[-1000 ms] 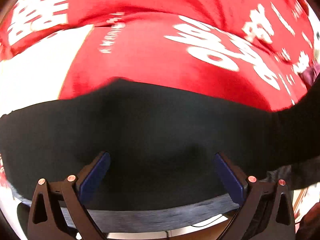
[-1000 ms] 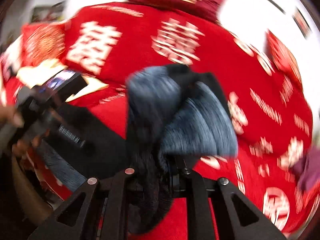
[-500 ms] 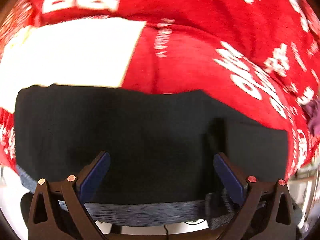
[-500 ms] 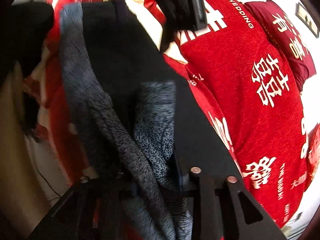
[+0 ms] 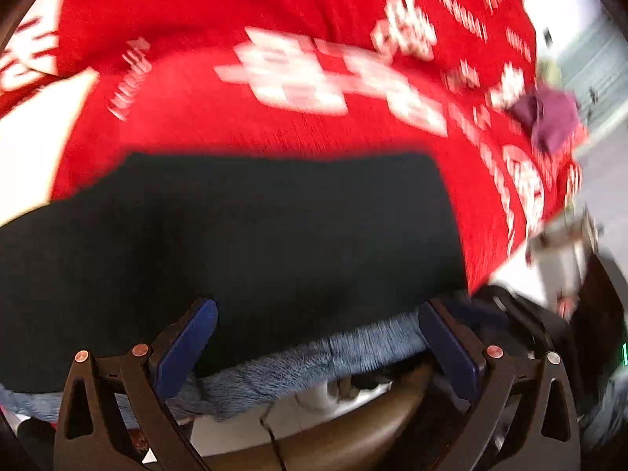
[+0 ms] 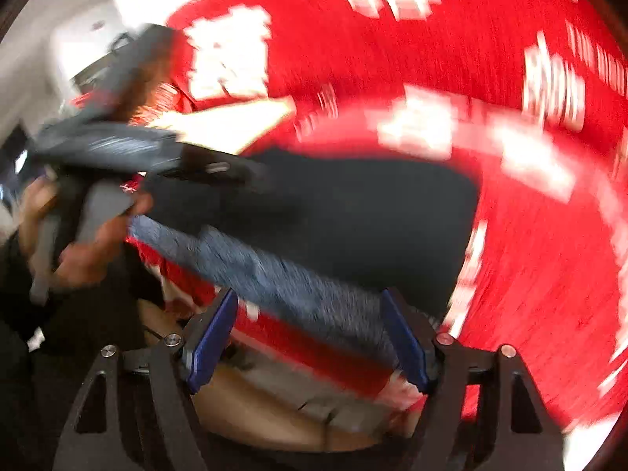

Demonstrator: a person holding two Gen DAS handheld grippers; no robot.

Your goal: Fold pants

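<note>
Two open grippers, one loose fold

Two risks stand out. The black pants (image 5: pixel 251 235) lie folded on the red bedspread (image 5: pixel 298 11), their grey waistband (image 5: pixel 345 347) along the near edge of the bed, and nothing pins them down. In the right wrist view the waistband passes between the blue pads (image 6: pixel 404 343) of the right gripper (image 6: pixel 308 335); if that gripper lifts away with a pad snagged on the knit, it would likely drag the top layer and undo the fold. The band also sits at the very edge, partly overhanging as far as I can tell, so a careless brush could pull the garment toward the floor.

The right gripper's jaws have just been opening and now stand wide — cloth between them, not pinched. It tilts down toward the waistband from the near side of the bed. The left gripper (image 5: pixel 318 337) is also spread wide and grips nothing, the cloth lying under and beyond its pads; it points steeply down over the pants. In the right wrist view a hand (image 6: pixel 84 235) wraps the left gripper's handle, at the far left of the waistband. Both views are blurred, so finer contact cannot be judged.
</note>
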